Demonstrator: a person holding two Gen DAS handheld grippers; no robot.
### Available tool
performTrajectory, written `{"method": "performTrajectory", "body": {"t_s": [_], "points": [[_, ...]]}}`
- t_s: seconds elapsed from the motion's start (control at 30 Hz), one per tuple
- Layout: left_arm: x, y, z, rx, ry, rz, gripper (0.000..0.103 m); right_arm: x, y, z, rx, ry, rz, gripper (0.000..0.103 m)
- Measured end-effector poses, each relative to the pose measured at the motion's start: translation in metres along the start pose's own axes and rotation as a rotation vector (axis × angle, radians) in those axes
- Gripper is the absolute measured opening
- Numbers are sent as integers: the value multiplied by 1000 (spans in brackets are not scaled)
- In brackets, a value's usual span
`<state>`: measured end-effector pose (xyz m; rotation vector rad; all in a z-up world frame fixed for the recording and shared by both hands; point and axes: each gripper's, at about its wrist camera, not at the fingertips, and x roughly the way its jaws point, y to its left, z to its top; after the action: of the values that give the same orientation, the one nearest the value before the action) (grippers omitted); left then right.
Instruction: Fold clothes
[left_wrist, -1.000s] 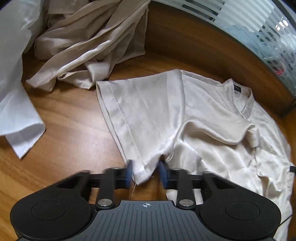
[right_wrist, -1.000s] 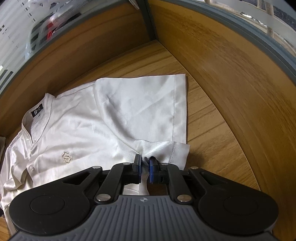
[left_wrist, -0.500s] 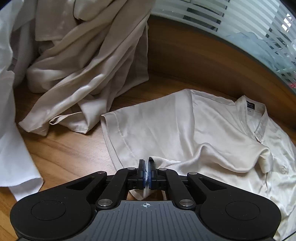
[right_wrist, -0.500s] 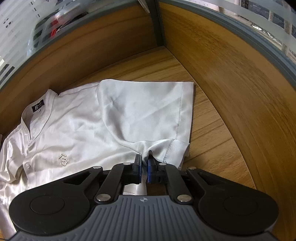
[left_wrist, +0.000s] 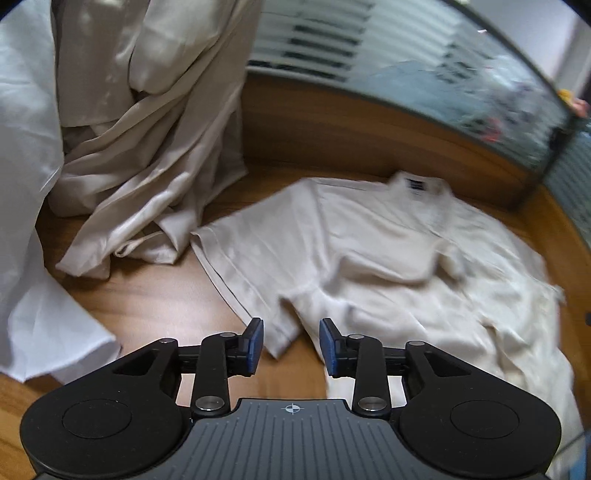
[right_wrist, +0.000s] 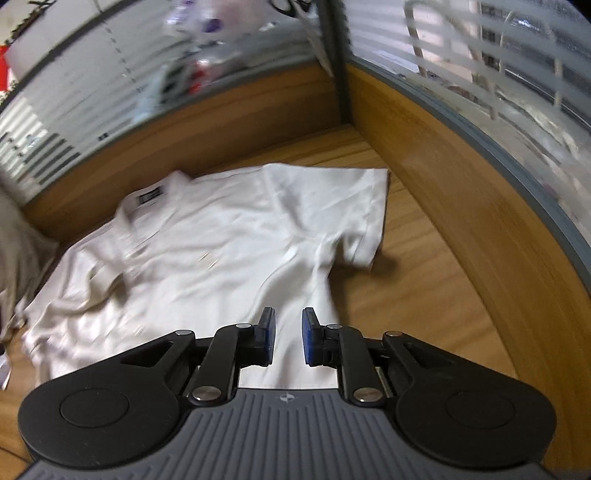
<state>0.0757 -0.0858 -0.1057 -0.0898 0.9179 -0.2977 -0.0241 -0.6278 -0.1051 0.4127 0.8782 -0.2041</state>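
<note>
Released since half a second earlier: shirt (left_wrist: 388, 258) sleeves. Left gripper (left_wrist: 291, 345) and right gripper (right_wrist: 288, 336) jaws just opened, empty. Garment pile (left_wrist: 147, 147) at ten o'clock.

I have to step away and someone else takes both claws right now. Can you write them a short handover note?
Left claw: open, holding nothing; its jaws have just been opening off the sleeve edge.
Right claw: open, empty; jaws just opening over the shirt's side.
The cream satin short-sleeved shirt lies face up on the wooden table, both sleeves spread out.
A heap of crumpled beige garments waits beside it.
Done: spreading. Left: every fold.
</note>
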Motion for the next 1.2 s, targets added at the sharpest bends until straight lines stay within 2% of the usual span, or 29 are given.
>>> {"method": "performTrajectory", "body": {"t_s": [0.13, 0.3, 0.43, 0.57, 0.77, 0.83, 1.0, 1.03, 1.2], "points": [[-33, -2, -34, 103, -5, -50, 37, -40, 19, -47, 4, -8, 15, 18], [-59, -7, -81, 228, 10, -82, 38, -69, 40, -113, 30, 27, 24, 18], [-71, -10, -114, 280, 40, -100, 43, -81, 53, -161, 73, 65, 36, 18], [-75, -17, -142, 342, 58, -90, 43, -81, 65, -204, 117, 112, 54, 25], [-86, -34, -175, 373, 67, -112, 45, -69, 70, -247, 211, 175, 55, 37], [-89, -41, -186, 381, 69, -119, 50, -65, 69, -257, 254, 190, 57, 37], [-90, -54, -215, 431, 108, -116, 50, -50, 63, -264, 323, 213, 92, 37], [-90, -56, -220, 444, 113, -113, 50, -46, 62, -265, 334, 219, 96, 36], [-91, -65, -240, 517, 120, -72, 52, -42, 57, -263, 370, 242, 127, 2]]}}
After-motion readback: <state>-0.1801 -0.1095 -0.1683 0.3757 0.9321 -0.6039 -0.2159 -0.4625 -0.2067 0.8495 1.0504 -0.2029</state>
